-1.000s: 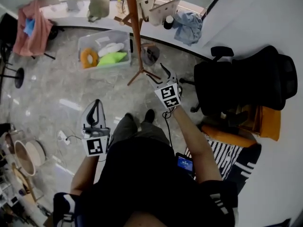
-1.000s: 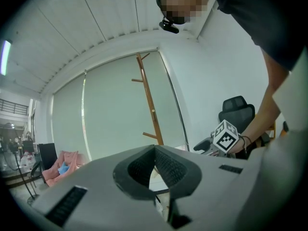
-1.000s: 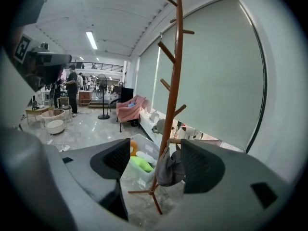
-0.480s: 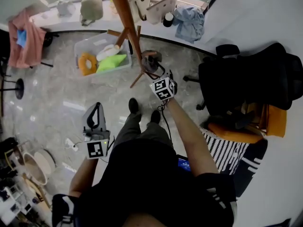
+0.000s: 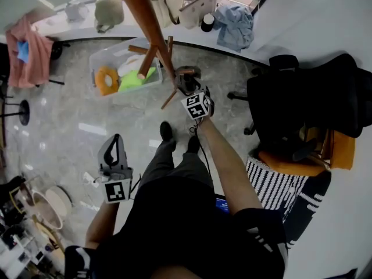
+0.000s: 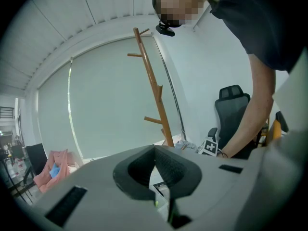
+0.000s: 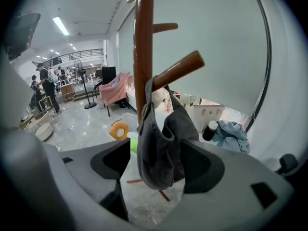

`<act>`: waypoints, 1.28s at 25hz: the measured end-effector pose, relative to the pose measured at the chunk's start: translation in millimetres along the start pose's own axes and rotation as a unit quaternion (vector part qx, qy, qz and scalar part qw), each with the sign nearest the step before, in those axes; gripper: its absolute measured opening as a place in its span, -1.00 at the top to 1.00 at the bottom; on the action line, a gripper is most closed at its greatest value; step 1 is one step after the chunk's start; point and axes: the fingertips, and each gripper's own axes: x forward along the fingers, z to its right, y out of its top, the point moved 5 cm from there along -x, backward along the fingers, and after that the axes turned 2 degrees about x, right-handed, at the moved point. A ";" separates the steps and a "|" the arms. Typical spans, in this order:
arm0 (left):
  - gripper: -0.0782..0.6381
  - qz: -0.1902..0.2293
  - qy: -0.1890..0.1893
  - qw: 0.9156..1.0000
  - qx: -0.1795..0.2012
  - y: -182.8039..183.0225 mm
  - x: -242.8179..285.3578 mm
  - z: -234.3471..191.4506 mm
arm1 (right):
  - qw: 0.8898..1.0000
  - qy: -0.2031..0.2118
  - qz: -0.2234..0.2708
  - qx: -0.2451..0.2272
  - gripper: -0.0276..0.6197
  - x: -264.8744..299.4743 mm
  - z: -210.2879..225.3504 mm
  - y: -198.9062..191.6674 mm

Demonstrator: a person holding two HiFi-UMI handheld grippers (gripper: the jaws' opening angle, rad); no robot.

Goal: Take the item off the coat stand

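Observation:
A brown wooden coat stand [image 5: 152,31] rises in front of me; its pole [image 7: 143,52] and a slanted peg [image 7: 175,70] fill the right gripper view. From that peg hangs a limp grey fabric item [image 7: 159,143], also seen low on the stand in the head view as the grey item [image 5: 185,77]. My right gripper [image 7: 156,165] is open, its two dark pads either side of the hanging fabric. In the head view the right gripper [image 5: 189,89] is right up against the stand. My left gripper [image 5: 114,150] hangs low at my left side, shut and empty.
A clear bin [image 5: 110,54] holding an orange ring and a green thing sits on the floor behind the stand. A black office chair [image 5: 314,97] stands to the right. The ledge [image 5: 192,34] behind carries bags and a blue cloth [image 5: 235,28]. A pink cloth [image 5: 26,57] hangs at far left.
My right gripper has moved forward to the stand, up to the grey item. The left gripper has stayed low at my side, sinking slightly.

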 end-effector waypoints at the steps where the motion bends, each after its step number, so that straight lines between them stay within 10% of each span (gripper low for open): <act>1: 0.71 -0.002 0.001 1.000 0.000 -1.0 0.8 -0.9 | 1.000 -0.002 -0.001 0.001 -0.12 3.0 2.1 -0.1; 18: 0.71 -0.014 0.009 1.000 0.006 -3.2 10.5 -5.6 | 1.000 0.000 -0.015 -0.014 0.77 24.2 13.2 5.9; 32: 0.71 -0.008 0.016 1.000 0.006 -3.0 8.0 -1.0 | 1.000 0.001 0.003 -0.017 0.82 -10.5 15.4 11.8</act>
